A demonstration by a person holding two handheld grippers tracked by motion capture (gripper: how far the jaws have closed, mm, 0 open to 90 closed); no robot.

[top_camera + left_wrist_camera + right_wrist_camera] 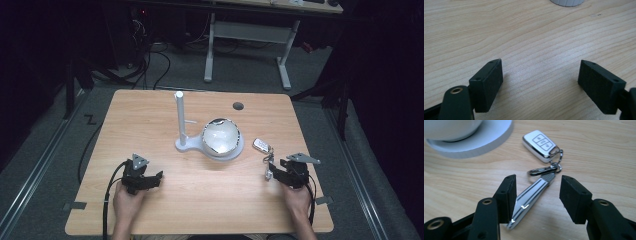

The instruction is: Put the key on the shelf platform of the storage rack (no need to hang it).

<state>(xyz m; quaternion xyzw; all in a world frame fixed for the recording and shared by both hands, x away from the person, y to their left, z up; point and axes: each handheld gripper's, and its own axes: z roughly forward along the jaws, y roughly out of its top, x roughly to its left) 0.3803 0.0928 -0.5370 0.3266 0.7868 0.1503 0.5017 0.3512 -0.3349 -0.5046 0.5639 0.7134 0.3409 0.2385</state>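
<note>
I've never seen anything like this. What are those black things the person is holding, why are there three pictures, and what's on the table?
A person sits at a wooden table and holds a hand tool in each hand; each ends in a two-jaw claw. The high view looks down from above: the left claw and the right claw. The other two pictures come from small cameras riding on each claw, looking along its jaws.

On the table stand a white stand with a post and a shiny bowl on its base, and beside it lies a car key fob chained to a slim metal tag.

The left claw is open over bare wood. The right claw is open with the metal tag lying between its jaws, not gripped.
</note>
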